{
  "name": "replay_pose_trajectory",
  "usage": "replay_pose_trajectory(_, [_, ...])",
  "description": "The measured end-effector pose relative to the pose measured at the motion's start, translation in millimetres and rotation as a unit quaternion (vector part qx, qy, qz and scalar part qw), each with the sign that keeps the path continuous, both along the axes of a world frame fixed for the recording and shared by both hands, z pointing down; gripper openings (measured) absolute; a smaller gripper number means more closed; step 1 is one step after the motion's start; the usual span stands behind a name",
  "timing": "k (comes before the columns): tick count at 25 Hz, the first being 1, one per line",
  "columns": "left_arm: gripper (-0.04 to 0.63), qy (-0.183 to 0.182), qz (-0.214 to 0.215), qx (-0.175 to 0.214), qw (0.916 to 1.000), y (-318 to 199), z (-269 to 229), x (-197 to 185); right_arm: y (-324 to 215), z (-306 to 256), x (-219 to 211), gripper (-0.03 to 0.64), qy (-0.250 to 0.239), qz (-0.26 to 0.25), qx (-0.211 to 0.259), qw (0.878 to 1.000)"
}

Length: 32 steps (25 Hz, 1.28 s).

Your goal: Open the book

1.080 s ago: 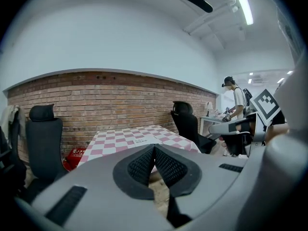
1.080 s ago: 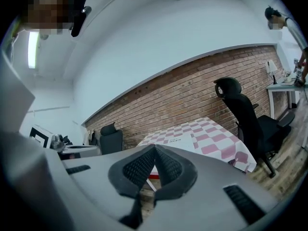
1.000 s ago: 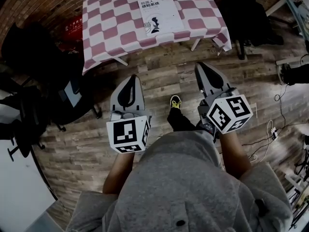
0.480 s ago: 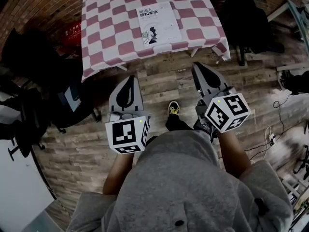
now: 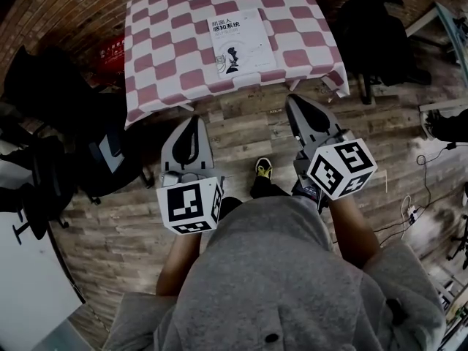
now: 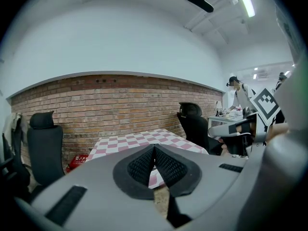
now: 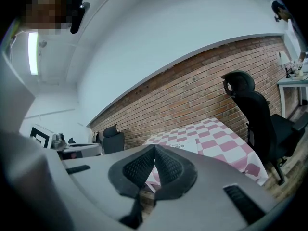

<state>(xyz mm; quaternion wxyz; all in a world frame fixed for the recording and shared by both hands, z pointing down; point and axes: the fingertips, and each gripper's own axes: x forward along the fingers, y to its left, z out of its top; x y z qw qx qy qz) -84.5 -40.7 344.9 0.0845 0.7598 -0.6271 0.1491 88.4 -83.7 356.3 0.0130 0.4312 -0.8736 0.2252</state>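
Observation:
A closed white book (image 5: 238, 40) lies flat on a table with a pink and white checked cloth (image 5: 164, 50), near its front edge, in the head view. Both grippers hang over the wooden floor, short of the table. My left gripper (image 5: 191, 123) is shut with nothing in it, below the table's front left part. My right gripper (image 5: 297, 102) is shut and empty too, its tip just under the table's front edge, right of the book. In the right gripper view the book (image 7: 185, 146) shows beyond the shut jaws.
Black office chairs stand left (image 5: 55, 123) and right (image 5: 376, 31) of the table. A red crate (image 5: 111, 52) sits by the brick wall. Cables (image 5: 417, 189) run over the floor at the right. My shoe (image 5: 265, 169) is between the grippers. A person (image 6: 236, 93) stands far right.
Both grippers have moved a little toward the table, and the table with the book sits lower in the head view. The jaws stayed shut.

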Motion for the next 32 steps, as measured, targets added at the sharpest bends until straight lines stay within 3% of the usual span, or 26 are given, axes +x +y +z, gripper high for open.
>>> replay_pose_trajectory(32, [0.008, -0.012, -0.005, 0.040, 0.9991, -13.9, -25.3, 23.6, -16.2, -15.6, 17.5, 0.025, -0.014, -0.016, 0.027, 0.999])
